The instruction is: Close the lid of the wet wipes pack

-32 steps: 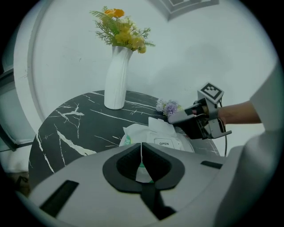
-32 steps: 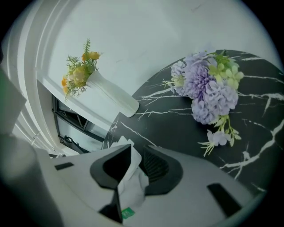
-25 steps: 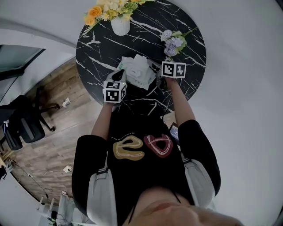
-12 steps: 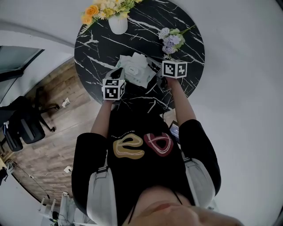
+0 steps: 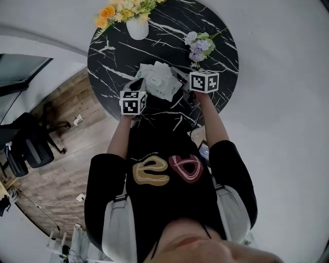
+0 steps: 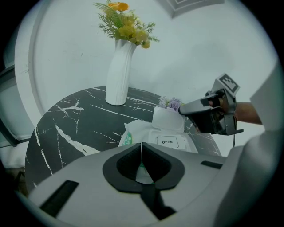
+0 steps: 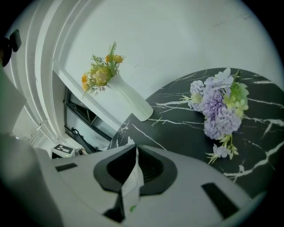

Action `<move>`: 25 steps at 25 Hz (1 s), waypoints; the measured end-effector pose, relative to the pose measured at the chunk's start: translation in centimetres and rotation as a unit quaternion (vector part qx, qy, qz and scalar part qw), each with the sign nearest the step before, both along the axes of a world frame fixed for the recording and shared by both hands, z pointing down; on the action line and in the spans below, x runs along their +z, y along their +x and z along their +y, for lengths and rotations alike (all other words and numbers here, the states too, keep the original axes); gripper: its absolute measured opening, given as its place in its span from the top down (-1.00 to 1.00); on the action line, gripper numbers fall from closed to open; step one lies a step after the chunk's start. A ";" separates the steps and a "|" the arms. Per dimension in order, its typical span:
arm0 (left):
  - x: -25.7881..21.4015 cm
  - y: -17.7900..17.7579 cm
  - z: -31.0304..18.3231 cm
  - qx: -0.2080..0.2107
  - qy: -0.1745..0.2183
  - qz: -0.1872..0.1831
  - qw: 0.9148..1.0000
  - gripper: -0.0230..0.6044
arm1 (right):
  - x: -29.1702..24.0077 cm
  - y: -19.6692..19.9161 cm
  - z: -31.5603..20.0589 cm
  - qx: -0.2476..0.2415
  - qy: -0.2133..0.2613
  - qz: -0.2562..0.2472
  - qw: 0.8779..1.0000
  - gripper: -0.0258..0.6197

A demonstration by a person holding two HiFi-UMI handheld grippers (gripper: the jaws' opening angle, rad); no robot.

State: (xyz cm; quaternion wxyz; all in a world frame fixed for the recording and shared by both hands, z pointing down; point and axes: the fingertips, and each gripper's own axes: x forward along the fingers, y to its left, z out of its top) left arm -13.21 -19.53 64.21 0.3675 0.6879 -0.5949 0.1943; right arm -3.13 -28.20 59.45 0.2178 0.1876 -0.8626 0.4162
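We see the wet wipes pack [image 5: 158,82] lying near the middle of a round desk [image 5: 118,56] of black marble with white veins, and we take every place from that pack. On its near side, the left hand-held gripper [image 6: 141,150] has its jaws closed together on the pack's crinkled white-and-green edge, pinning it to the desk. The pack's white lid [image 6: 168,119] stands raised at its far side, above a label reading OPEN [image 6: 167,142]. The right hand-held gripper [image 7: 134,153] comes in from the pack's right. Its jaws have just been closing and now stand almost together, with the thin white flap of the lid pinched between them. Beyond the pack and to its left, at the desk's rim, stands a tall white vase [image 5: 138,26] of yellow and orange flowers [image 5: 115,10]. Beyond the pack and to its right, a bunch of purple flowers [image 5: 198,47] lies flat on the marble. Behind the pack, past the vase, we see plain white walls [image 6: 186,53]. Well to the pack's left and nearer us, a wooden floor [image 5: 67,154] shows, with a black office chair [image 5: 28,149] on it. Directly on the near side of the pack we see the person's black shirt [image 5: 164,205], both forearms reaching towards the pack.
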 end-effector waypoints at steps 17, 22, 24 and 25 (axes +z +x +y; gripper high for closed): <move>0.1 0.1 0.0 0.005 0.000 -0.004 1.000 0.87 | -2.2 -1.0 3.3 -0.058 0.053 -0.001 0.997 0.83; 0.2 0.0 0.0 0.005 0.000 -0.002 1.000 0.87 | -2.3 -1.4 4.9 -0.078 0.074 0.010 0.994 0.82; 0.2 0.0 0.0 0.004 0.001 -0.001 1.000 0.87 | -2.3 -1.5 5.6 -0.083 0.078 0.013 0.993 0.81; 0.1 0.0 0.0 0.004 0.002 -0.001 1.000 0.87 | -2.2 -1.5 5.9 -0.085 0.080 0.015 0.993 0.81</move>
